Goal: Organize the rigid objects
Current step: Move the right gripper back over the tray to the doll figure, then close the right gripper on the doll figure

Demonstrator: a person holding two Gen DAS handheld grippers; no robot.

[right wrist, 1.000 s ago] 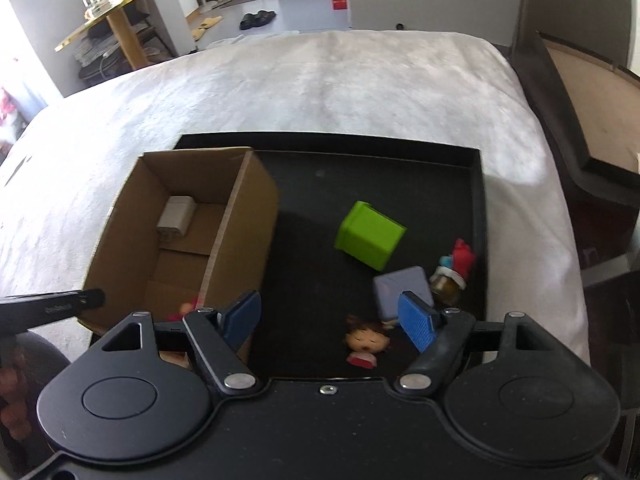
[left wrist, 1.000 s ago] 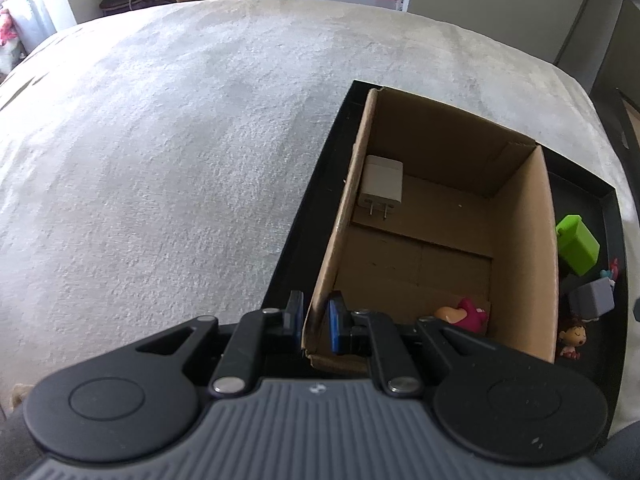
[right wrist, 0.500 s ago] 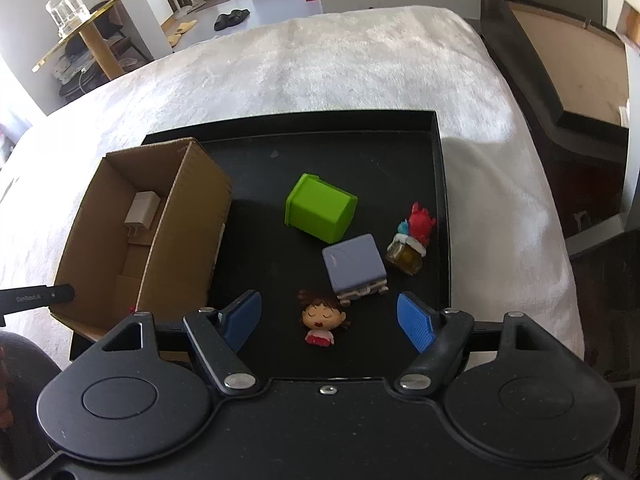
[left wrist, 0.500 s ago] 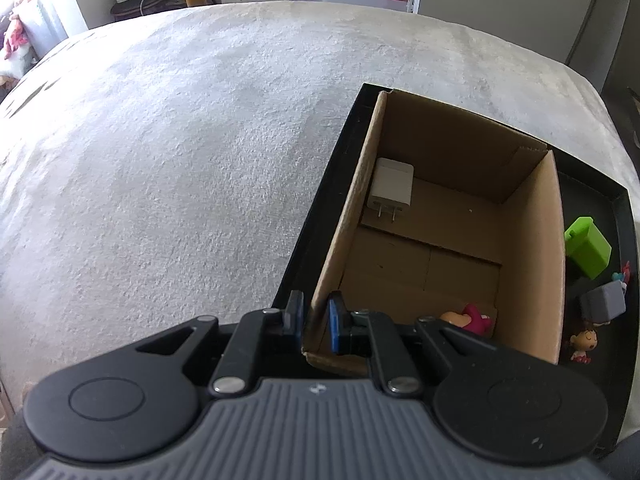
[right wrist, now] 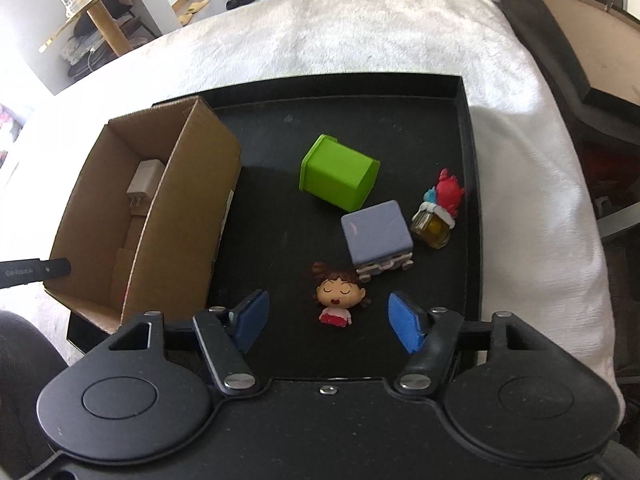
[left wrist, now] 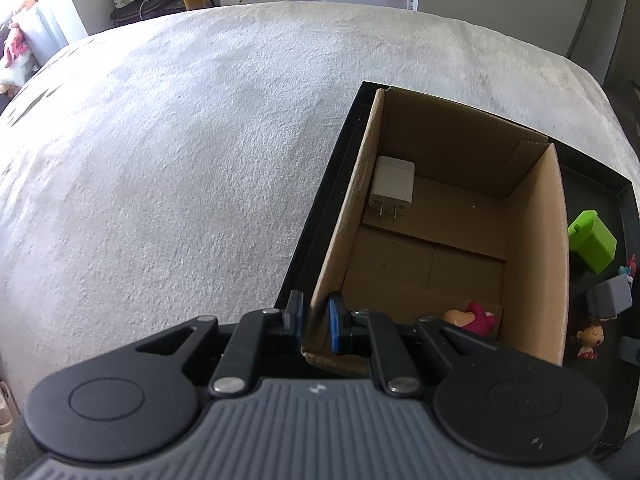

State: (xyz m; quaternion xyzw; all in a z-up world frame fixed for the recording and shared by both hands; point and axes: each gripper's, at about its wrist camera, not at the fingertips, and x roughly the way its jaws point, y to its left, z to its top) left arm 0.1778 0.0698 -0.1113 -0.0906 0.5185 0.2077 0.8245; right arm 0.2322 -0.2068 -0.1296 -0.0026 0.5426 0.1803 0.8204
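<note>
Here, in the left wrist view, the left tool (left wrist: 314, 318) is clamped on the near left wall of the cardboard box (left wrist: 536, 248), which sits in the black tray (left wrist: 320, 216) on the white blanket (left wrist: 160, 160) and holds a white charger (left wrist: 392, 184) and a pink toy (left wrist: 476, 316). In the right wrist view, the right tool (right wrist: 328, 322) hangs with its fingers apart just near of the doll figure (right wrist: 338, 294), with the grey-blue cube (right wrist: 376, 236), green block (right wrist: 340, 176) and red-topped figure (right wrist: 438, 214) farther off on the tray.
</note>
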